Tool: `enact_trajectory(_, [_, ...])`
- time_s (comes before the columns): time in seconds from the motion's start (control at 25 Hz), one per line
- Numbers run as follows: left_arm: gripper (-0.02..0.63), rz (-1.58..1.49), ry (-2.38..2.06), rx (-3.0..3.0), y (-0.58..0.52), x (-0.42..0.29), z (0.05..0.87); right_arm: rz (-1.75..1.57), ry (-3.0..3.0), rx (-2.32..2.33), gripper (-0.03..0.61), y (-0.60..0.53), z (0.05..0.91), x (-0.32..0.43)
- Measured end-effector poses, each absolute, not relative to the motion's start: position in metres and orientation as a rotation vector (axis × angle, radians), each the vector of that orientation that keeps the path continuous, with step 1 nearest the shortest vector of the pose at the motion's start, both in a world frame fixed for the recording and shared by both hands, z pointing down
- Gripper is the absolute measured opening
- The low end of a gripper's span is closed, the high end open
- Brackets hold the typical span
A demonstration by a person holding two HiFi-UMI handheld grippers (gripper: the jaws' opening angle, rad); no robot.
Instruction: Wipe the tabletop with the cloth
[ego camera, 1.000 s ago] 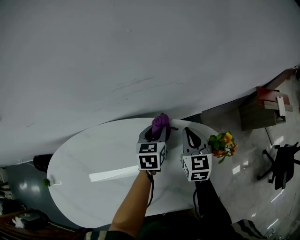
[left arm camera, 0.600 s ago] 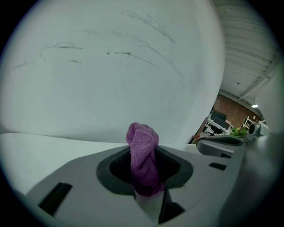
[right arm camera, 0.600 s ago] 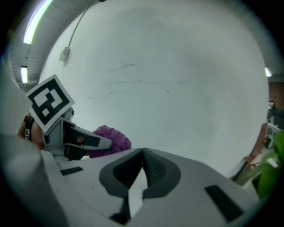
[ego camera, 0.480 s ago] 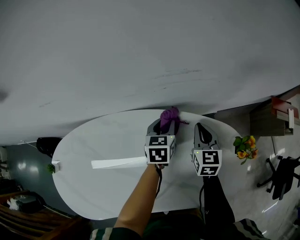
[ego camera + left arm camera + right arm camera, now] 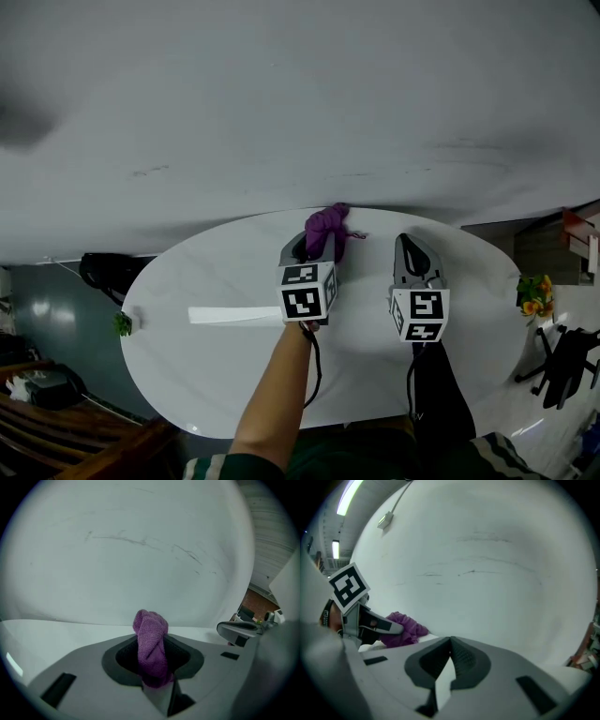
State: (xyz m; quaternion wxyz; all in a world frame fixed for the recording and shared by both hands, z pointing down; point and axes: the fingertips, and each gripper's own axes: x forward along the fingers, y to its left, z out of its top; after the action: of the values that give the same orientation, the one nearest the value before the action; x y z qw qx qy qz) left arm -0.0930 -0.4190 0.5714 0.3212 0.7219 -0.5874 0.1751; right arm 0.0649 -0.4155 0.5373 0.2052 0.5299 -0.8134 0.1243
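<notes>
At centre frame, our left gripper (image 5: 315, 249) pinches the bunched cloth (image 5: 325, 226) over the tabletop (image 5: 216, 361), ready to wipe. We hold the right gripper (image 5: 413, 257) aside, jaws pressed together and empty.

Cloth (image 5: 325, 226) in left gripper (image 5: 314, 247) at tabletop (image 5: 216, 366) far edge, right gripper (image 5: 413, 247) just right of it.

Office-type room, likely meeting or break area. Evidence:
- large white oval table (image 5: 216, 375), glossy top, against plain pale wall (image 5: 281, 112)
- black swivel chair on castor base (image 5: 569, 361) at right
- polished pale floor (image 5: 525, 412), reflective
- potted flowers, orange and yellow (image 5: 535, 294), standing by table end
- small green plant (image 5: 123, 323) on table's left end
- long ceiling strip lights (image 5: 347, 496) in right gripper view
- brown wooden furniture (image 5: 75, 441) at lower left, type unclear
</notes>
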Motion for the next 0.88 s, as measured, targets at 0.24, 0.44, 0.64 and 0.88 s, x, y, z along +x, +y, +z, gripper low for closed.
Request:
enact_trajectory(0.24, [0.126, 0.431, -1.629, 1.822, -0.399, -0.193, 0.575, 0.330, -2.309, 1.399, -0.002, -0.405, 0.540, -0.029])
enact_trajectory(0.44, [0.126, 0.415, -1.707, 1.743, -0.370, -0.283, 0.578, 0.303, -2.351, 1.321, 0.002, -0.392, 0.541, -0.109])
enact_trajectory(0.64, [0.126, 0.402, -1.796, 1.662, -0.337, -0.373, 0.580, 0.268, -2.391, 1.239, 0.002, -0.376, 0.541, -0.182])
enact_trajectory(0.88, [0.126, 0.413, -1.890, 1.561, -0.298, -0.454, 0.584, 0.239, -2.415, 1.156, 0.003, -0.359, 0.541, -0.235])
